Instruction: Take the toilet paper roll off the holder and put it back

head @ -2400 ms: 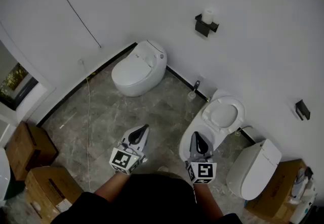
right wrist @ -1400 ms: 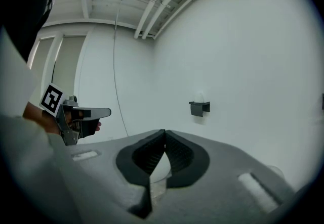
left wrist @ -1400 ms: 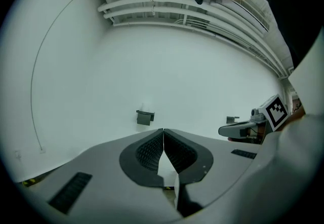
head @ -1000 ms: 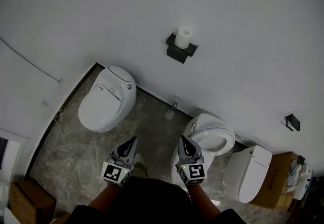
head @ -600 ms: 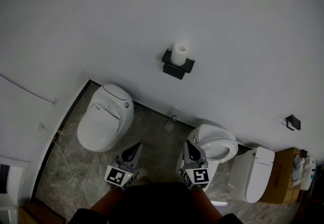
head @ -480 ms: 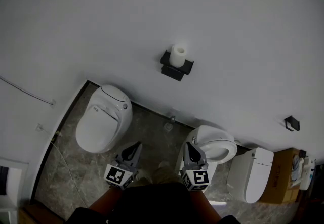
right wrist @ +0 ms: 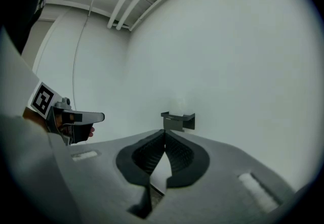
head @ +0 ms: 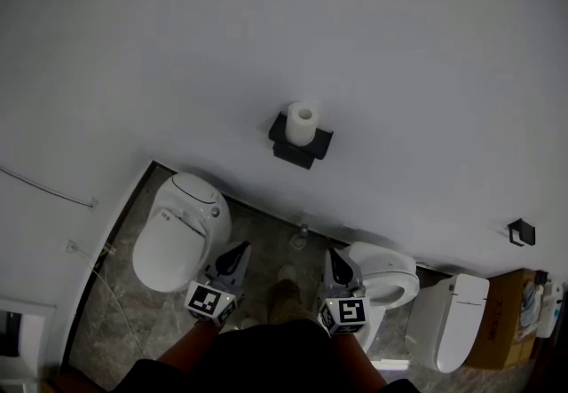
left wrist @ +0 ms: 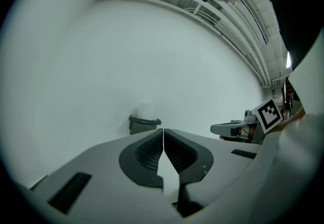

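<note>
A white toilet paper roll [head: 303, 123] stands upright on a black wall holder [head: 300, 142] on the white wall; it shows faintly in the left gripper view [left wrist: 146, 110] above the holder [left wrist: 144, 124]. The right gripper view shows the holder [right wrist: 178, 120], with the roll a pale blur above it. My left gripper [head: 240, 248] and right gripper [head: 335, 254] are both low in the head view, well short of the wall. Both are shut with nothing between their jaws. Each gripper appears in the other's view [left wrist: 238, 128] [right wrist: 76, 119].
Three white toilets stand along the wall: one at left [head: 177, 230], one under my right gripper [head: 390, 267], one at right [head: 457, 320]. A second small black holder [head: 521, 231] is on the wall at right. A cardboard box [head: 510, 320] sits far right. The floor is grey stone.
The head view has swung up the wall and the roll and holder have come nearer and lower in view. Both grippers kept their places, still shut.
</note>
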A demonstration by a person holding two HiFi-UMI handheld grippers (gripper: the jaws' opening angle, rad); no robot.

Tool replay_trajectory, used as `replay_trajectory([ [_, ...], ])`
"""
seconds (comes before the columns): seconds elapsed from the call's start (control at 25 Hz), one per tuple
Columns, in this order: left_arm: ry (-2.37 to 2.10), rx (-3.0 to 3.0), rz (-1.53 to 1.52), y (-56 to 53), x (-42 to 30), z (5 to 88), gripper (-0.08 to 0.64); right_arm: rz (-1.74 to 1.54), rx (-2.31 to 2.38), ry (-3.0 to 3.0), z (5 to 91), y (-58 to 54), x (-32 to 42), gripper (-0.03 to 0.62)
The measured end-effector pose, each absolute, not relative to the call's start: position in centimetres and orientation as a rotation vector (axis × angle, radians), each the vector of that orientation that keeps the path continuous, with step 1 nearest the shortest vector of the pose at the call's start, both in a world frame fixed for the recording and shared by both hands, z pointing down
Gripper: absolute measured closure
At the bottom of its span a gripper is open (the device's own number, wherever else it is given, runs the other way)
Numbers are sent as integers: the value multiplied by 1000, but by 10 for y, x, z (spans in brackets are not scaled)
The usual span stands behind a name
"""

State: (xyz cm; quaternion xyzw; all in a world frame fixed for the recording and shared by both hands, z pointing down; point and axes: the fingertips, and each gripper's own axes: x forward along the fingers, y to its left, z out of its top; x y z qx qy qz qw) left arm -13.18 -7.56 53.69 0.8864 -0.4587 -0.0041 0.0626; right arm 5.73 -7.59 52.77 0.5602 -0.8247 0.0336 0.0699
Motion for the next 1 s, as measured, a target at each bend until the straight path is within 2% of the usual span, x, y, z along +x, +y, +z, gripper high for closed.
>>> replay_trajectory([
  [0.52, -1426, 2714, -57, -254, -68, 503, 541, 160, 1631, -2563, 524, -219, 89, 594],
  [0.68, -1427, 2730, -76, -297, -50, 489, 514, 160, 1617, -2571, 523, -246, 104, 594],
  [0.88, -1470, 2728, -22, -343, -39, 485, 334, 147, 1605, -2594, 521, -270, 113, 594],
  [1.0, -1474, 2726, 13, -364, -31, 486, 269, 150, 1603, -2605, 524, -279, 117, 594],
])
